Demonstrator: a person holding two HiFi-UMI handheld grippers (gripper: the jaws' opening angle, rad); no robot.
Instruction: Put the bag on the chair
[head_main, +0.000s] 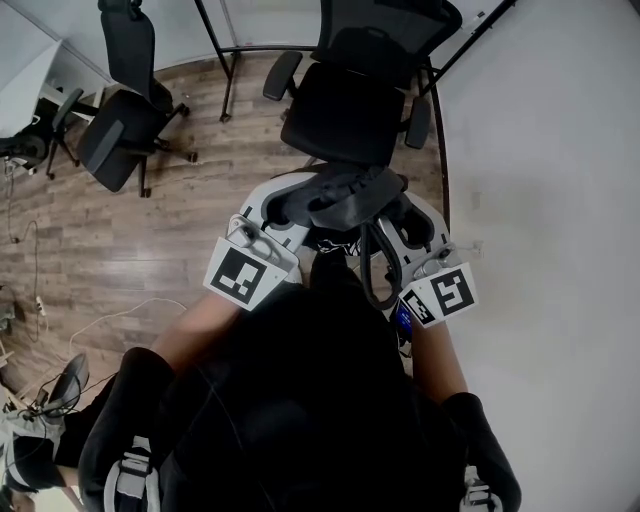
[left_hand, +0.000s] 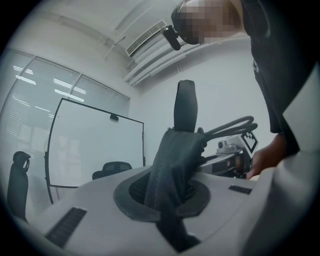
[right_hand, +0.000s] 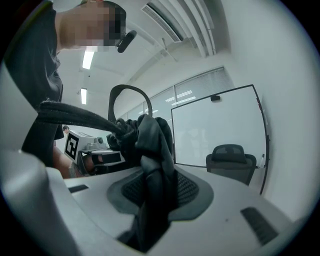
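A black bag (head_main: 347, 193) of soft dark material hangs between my two grippers, just in front of a black office chair (head_main: 345, 112) and slightly above its seat's near edge. My left gripper (head_main: 285, 208) is shut on a fold of the bag (left_hand: 176, 160), which stands up between the grey jaws. My right gripper (head_main: 405, 228) is shut on another bunched part of the bag (right_hand: 151, 150). The bag's handle loops (right_hand: 75, 116) arc over towards the left gripper. In the left gripper view the handles (left_hand: 232, 126) show beside the right gripper's marker cube.
A second black chair (head_main: 122, 135) stands on the wooden floor at the left. A whiteboard stand's black legs (head_main: 229, 72) are behind the chairs. A white table (head_main: 560, 200) fills the right side. Cables (head_main: 30, 300) lie on the floor at the far left.
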